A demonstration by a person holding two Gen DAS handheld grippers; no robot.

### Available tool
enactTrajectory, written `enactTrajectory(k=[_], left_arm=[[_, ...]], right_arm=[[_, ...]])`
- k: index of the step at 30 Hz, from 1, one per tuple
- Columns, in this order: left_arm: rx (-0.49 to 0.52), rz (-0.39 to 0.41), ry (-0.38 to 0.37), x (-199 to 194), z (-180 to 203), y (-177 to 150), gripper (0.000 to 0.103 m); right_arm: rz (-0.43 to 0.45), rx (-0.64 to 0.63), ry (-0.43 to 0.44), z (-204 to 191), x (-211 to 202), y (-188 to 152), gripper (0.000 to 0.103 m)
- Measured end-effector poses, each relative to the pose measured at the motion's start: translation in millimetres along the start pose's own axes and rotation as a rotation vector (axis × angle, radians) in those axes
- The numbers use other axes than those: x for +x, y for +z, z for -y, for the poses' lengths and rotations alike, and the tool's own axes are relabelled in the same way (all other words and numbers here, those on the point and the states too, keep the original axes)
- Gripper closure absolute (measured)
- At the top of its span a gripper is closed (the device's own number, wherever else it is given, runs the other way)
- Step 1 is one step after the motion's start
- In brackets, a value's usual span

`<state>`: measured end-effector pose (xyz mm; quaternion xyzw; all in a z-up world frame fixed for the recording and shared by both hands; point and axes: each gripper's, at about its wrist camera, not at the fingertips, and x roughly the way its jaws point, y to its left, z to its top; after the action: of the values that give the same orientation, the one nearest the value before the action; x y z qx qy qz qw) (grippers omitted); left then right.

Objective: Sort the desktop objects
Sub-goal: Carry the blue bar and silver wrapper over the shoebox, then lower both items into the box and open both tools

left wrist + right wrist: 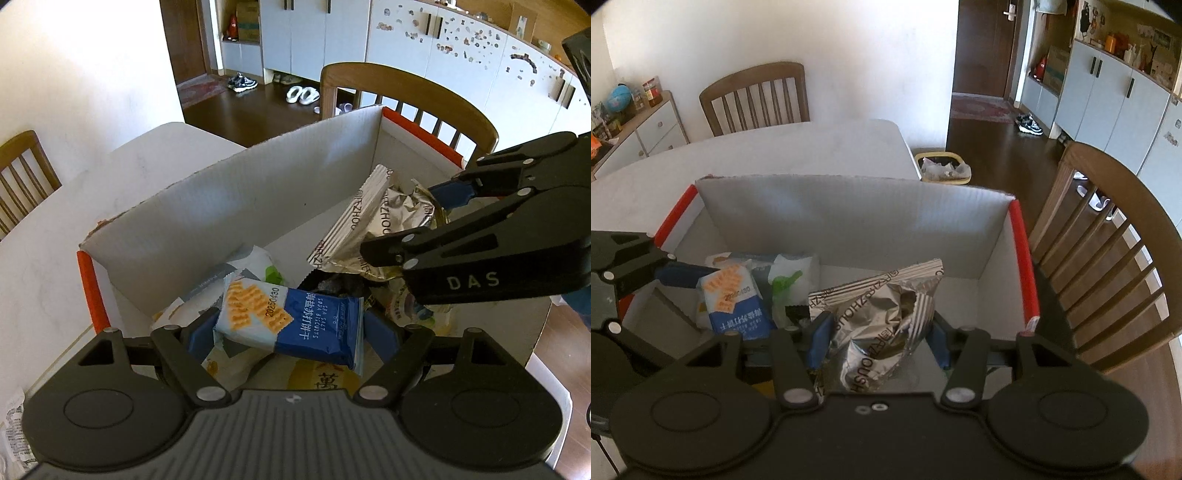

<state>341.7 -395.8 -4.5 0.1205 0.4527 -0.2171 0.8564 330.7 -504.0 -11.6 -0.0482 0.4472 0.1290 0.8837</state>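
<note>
A white cardboard box (229,206) with red corner edges stands on the white table; it also shows in the right wrist view (849,218). My left gripper (291,336) is shut on a blue-and-white soda biscuit packet (295,321) and holds it over the box; the packet also shows in the right wrist view (733,302). My right gripper (877,336) is shut on a crumpled silver snack wrapper (886,325) inside the box; that wrapper also shows in the left wrist view (373,221). Other snack packets lie on the box floor.
A wooden chair (1115,236) stands close behind the box's right side, another (757,96) at the table's far side. A basket (942,166) sits on the floor past the table edge. A printed wrapper (13,435) lies on the table at my left.
</note>
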Motion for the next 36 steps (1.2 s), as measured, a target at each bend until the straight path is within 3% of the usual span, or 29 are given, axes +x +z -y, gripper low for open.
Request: enactTrajectory(k=[15,18,28,36], left_arm=[[-0.004,-0.05,-0.007,8.4,1.5,3.0,0.019],[-0.007,-0.052,-0.015,6.2,0.9,3.0,0.018],[-0.025,-0.049,-0.006,-2.5,1.5,-2.3,0.012],[-0.021,-0.011,-0.017,-14.1,5.9,1.1,0.012]], right_arm=[[-0.039,-0.005,-0.009,1.0,9.1,-0.6,0.047],[-0.036,-0.015,-0.018,0.4,8.3,-0.9,0.039],[-0.021,-0.023,-0.032,-0.4,-0.9,-1.6,0.036],[0.011,-0.015,-0.019,1.9,-19.1,-1.2,0.029]])
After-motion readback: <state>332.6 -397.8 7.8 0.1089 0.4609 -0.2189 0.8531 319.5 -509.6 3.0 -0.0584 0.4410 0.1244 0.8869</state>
